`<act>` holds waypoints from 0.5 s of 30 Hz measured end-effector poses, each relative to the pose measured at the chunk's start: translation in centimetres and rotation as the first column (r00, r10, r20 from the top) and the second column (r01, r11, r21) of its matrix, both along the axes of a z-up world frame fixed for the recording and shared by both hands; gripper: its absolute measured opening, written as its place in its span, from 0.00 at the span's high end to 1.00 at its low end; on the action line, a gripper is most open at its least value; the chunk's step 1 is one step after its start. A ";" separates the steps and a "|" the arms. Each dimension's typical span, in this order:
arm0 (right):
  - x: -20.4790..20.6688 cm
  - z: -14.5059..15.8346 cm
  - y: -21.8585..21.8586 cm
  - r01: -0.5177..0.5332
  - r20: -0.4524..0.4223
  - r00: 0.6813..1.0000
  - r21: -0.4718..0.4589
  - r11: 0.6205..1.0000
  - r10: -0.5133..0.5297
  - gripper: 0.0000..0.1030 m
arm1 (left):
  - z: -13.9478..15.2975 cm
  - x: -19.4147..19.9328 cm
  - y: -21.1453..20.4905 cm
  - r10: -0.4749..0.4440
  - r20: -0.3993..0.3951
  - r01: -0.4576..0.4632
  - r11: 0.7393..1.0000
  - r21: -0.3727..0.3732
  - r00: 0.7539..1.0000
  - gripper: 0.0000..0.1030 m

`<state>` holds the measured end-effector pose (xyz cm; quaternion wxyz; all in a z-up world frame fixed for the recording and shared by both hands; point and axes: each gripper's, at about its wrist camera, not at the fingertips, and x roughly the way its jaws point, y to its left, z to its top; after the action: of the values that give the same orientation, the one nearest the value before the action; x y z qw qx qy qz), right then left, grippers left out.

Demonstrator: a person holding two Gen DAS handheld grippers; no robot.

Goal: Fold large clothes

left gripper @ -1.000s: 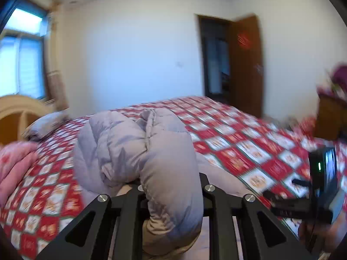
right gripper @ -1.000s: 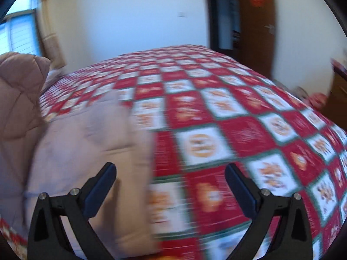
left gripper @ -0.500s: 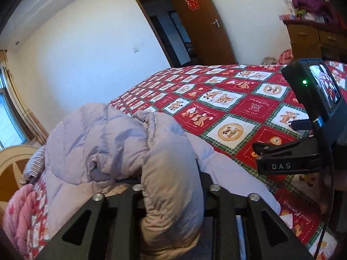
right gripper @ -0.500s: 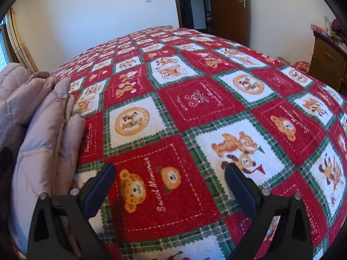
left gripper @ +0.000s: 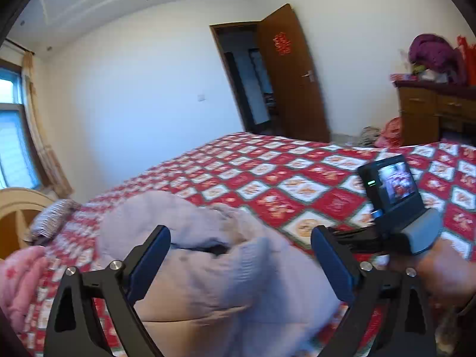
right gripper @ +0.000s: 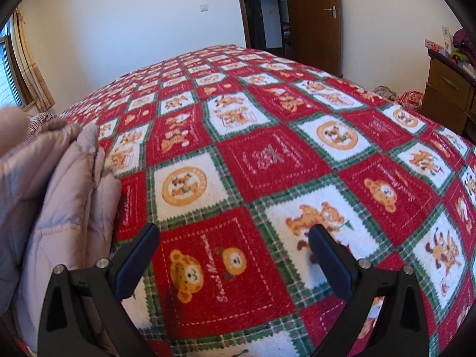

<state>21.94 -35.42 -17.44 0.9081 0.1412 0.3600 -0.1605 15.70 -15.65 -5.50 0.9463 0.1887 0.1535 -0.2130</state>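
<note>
- Lower centre of left view: my left gripper [left gripper: 241, 263] jaws opening, releasing the puffy jacket [left gripper: 208, 255] — fold just laid.
- Right gripper [right gripper: 233, 255] wide open, empty above the blanket [right gripper: 267, 160]; next, regrasp the jacket's edge.

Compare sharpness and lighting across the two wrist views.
Left wrist view: motion-blurred, the puffer jacket and bedspread smeared, daylight from the window. Right wrist view: sharper, bedspread bears legible, jacket edge slightly soft; both bowed by fisheye.

A puffy pale-lilac down jacket [left gripper: 208, 267] lies bunched on the bed.
</note>
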 end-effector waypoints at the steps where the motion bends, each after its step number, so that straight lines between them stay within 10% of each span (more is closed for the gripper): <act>1: 0.1 0.2 0.0 -0.001 0.003 1.000 0.002 1.000 0.001 0.01 | 0.1 0.6 0.6 0.032 0.007 -0.032 0.999 0.004 0.999 0.07; 6: 0.7 3.3 1.4 -0.052 0.047 0.998 -0.018 0.999 0.052 0.01 | 0.7 6.7 7.1 0.307 -0.041 -0.309 0.949 -0.060 0.951 0.07; 12: 2.7 8.8 4.5 -0.148 0.114 0.982 -0.026 0.989 0.150 0.03 | -1.4 16.7 18.2 0.548 -0.289 -0.612 0.759 -0.225 0.785 0.07; 15: 4.8 11.3 6.8 -0.222 0.106 0.970 0.006 0.975 0.220 0.18 | -4.2 21.3 19.6 0.553 -0.401 -0.661 0.721 -0.210 0.730 0.07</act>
<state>26.78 -28.61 -6.10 0.9367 0.1164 0.3268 -0.0476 36.95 3.99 -9.73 0.9440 -0.0744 0.3152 0.0634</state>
